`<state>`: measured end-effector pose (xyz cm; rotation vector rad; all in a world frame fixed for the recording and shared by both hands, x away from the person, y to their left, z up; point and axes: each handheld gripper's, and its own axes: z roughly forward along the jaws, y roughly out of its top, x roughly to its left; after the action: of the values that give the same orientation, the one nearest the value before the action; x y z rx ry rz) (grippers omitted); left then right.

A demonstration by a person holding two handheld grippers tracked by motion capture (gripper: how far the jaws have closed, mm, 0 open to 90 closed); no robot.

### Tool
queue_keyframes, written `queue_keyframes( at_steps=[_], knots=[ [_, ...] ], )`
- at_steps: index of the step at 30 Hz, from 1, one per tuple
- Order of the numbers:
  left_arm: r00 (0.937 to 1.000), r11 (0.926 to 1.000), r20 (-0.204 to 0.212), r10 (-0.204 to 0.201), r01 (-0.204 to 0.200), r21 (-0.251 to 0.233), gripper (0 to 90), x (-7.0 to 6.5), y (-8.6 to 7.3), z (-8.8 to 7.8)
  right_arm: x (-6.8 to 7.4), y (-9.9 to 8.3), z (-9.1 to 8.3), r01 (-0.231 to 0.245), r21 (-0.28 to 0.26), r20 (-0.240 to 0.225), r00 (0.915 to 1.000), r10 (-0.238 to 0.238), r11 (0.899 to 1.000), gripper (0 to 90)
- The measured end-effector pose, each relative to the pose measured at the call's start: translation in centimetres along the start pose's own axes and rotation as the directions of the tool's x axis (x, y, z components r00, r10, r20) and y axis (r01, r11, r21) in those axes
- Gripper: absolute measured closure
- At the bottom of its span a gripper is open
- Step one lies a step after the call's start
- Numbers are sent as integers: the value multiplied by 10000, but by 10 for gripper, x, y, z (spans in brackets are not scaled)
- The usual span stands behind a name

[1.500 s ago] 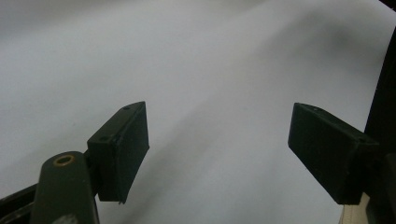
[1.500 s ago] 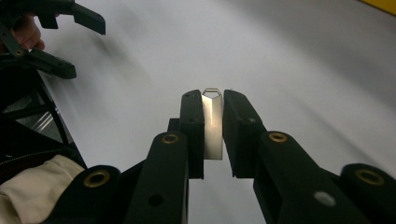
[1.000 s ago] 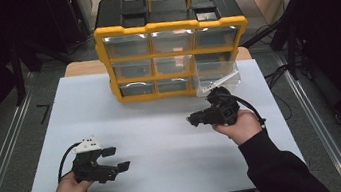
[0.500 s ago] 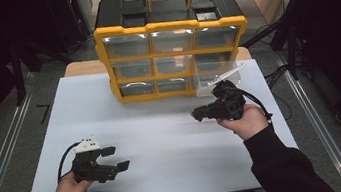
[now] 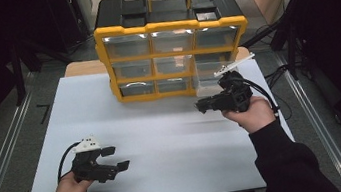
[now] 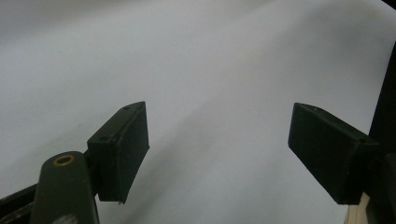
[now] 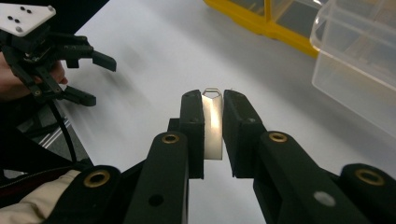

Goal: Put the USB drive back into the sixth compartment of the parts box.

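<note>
Nearest the person, the left tool [image 5: 109, 160] rests low over the front left of the surface [image 5: 165, 142], a smooth matte white board with squared corners. Its two blocky black jaws stand wide apart with nothing between them; in the left gripper view each flat rectangular pad [image 6: 122, 149] looks dull and slightly rubbery against the plain white sheet. A pale three-cornered plate sits on its top, and a black cable loops back toward the dark sleeve

Farther out on the right side, the right tool [image 5: 205, 105] hangs above the surface, its jaws pointing toward the middle. They are pressed together on a small metal piece [image 7: 213, 123]: a thin, flat, silvery strip with a brushed sheen, standing on edge between the pads, with a small wire-like loop at its far tip. The arms of the tool are matte black plastic with brass-ringed rivets at the joints

Just beyond the right tool sits a clear plastic drawer [image 5: 209, 78], pulled out of the lower right of the cabinet, box-shaped with rounded rims and glossy, see-through walls [image 7: 359, 51]. Whether anything lies in it I cannot tell

At the far edge of the surface stands the organiser cabinet [image 5: 168, 25]: a yellow plastic frame with a black moulded top, a yellow carry handle, and rows of translucent rectangular drawers that catch the light along their upper fronts
</note>
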<state>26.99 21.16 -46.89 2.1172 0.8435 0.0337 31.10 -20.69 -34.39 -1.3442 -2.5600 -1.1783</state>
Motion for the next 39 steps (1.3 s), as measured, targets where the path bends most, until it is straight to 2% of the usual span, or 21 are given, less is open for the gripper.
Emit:
queue_keyframes(
  at_steps=[16,39],
  knots=[
    [10000,10000,-7,16,-16,48,214,0,-1,0,0,21,-13,169,-502,33,9999,-167,9986,765],
    [10000,10000,-5,-1,1,-10,215,1,0,1,-17,29,-42,-220,-1161,423,9987,270,9930,765]
  ],
)
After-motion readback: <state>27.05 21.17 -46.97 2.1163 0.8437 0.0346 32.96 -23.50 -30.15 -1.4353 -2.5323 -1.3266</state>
